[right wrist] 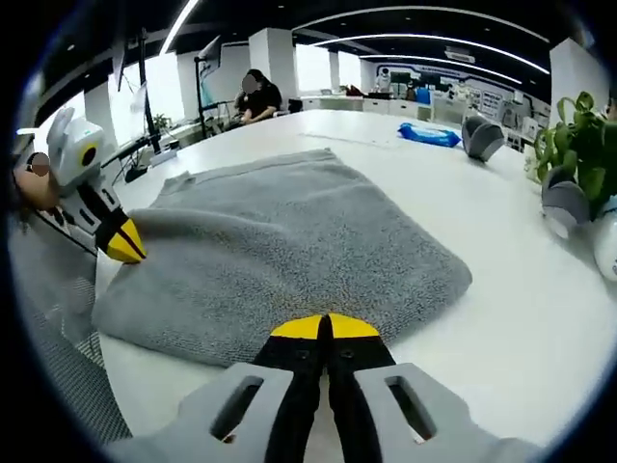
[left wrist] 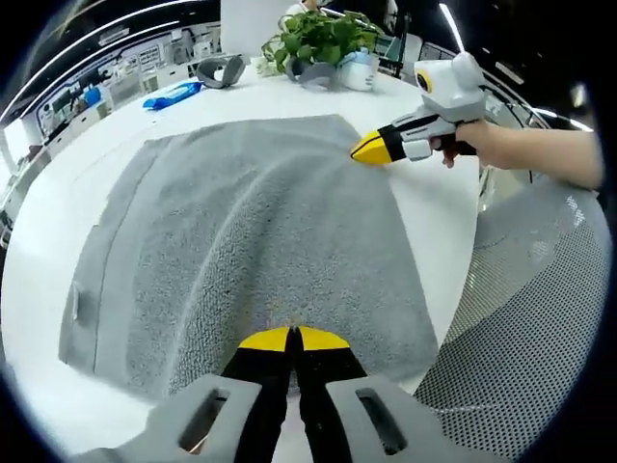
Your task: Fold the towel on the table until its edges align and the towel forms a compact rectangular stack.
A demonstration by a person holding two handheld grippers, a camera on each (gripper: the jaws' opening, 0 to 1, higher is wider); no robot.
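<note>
— Where's the towel (left wrist: 260, 241)?

— Spread flat on the white table (left wrist: 434, 212), grey, with a plant (left wrist: 323, 39) and a blue pack (left wrist: 174, 94) beyond its far edge.

— And the grippers?

— The left gripper (left wrist: 292, 338) is clenched on the towel's near edge. The right gripper (right wrist: 325, 326) is clenched too, on the right-hand edge near the far corner.

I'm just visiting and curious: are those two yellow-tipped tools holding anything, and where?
Both tools, the left tool and right tool, are closed at the edge of the grey towel, at opposite corners of one side. Whether cloth is actually pinched cannot be told.
</note>
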